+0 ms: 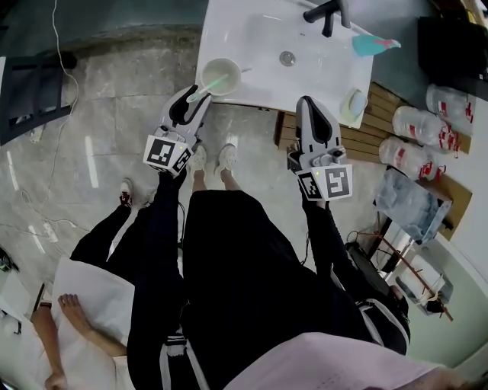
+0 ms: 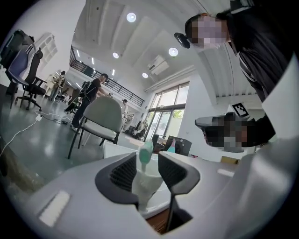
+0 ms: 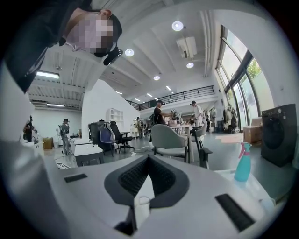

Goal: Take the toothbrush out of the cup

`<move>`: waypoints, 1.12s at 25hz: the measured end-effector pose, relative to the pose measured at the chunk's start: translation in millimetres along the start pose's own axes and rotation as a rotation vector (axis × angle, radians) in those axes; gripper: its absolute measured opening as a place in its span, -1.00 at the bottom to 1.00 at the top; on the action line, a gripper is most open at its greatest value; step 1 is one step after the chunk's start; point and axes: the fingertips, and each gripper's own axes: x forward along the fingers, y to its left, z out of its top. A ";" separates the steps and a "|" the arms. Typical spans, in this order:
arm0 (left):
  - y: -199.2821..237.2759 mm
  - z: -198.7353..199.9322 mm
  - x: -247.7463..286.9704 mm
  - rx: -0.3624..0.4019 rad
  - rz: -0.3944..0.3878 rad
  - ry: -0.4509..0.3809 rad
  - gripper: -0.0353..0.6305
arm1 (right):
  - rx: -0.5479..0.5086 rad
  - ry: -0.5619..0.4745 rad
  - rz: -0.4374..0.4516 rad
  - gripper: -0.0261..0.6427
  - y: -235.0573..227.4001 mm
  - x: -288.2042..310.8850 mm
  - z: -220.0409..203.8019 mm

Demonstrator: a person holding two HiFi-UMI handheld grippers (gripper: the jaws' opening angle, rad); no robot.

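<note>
the marbled grey floor [image 1: 91, 137] fills most of the head view. at the top edge sits a white sink [image 1: 252, 38] with a black tap [image 1: 328, 14] and a drain in its bowl. a slatted wooden platform [image 1: 374, 126] lies beside the sink on the right, with clear plastic bottles [image 1: 415, 133] lined up next to it.

the 2 grippers both reach towards the sink's near edge. the left gripper [image 1: 200, 95] [image 2: 148, 170] is at the sink's front left corner, and its jaws are drawn in and clamped on the toothbrush's pale handle. the right gripper [image 1: 305, 100] [image 3: 149, 161] hovers well apart from it, at the sink's front right, with its tips pressed together and nothing in them.

a teal spray bottle [image 1: 374, 44] [image 3: 243, 163] lies on the sink's far right side. the pale cup [image 1: 204, 76] stands on the front left corner, just ahead of the left gripper. the toothbrush [image 1: 213, 82] [image 2: 145, 156] is still in that cup, with 1 green end inside and its handle leaning out over the rim into the left gripper's jaws.
</note>
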 end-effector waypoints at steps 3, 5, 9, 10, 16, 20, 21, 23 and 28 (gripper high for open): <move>-2.4 0.0 3.2 0.005 0.004 0.000 -0.76 | 0.001 0.012 -0.006 -0.92 -1.3 -1.5 -2.1; -1.9 2.5 4.7 0.017 0.012 0.007 -0.81 | 0.000 0.006 -0.011 -0.92 -3.6 -2.4 0.2; -15.0 20.7 0.7 0.049 -0.013 0.035 -0.82 | 0.001 -0.010 -0.021 -0.92 -5.5 -11.9 9.2; -19.9 29.0 -0.3 0.066 -0.013 0.042 -0.82 | 0.000 -0.015 -0.022 -0.92 -6.2 -15.0 13.5; -60.1 110.6 -11.7 0.286 -0.019 0.075 -0.82 | -0.021 -0.092 -0.044 -0.92 -10.8 -40.1 60.8; -94.3 182.6 -36.7 0.341 -0.003 0.060 -0.82 | -0.041 -0.138 -0.068 -0.92 -16.5 -71.5 99.1; -101.8 198.1 -44.2 0.360 -0.004 0.061 -0.82 | -0.041 -0.151 -0.077 -0.92 -16.3 -79.4 108.0; -117.4 223.1 -60.6 0.387 -0.008 0.066 -0.81 | -0.046 -0.178 -0.097 -0.92 -13.2 -96.1 124.1; -161.5 258.7 -102.2 0.394 -0.004 0.076 -0.82 | -0.047 -0.218 -0.124 -0.92 -0.9 -140.5 150.7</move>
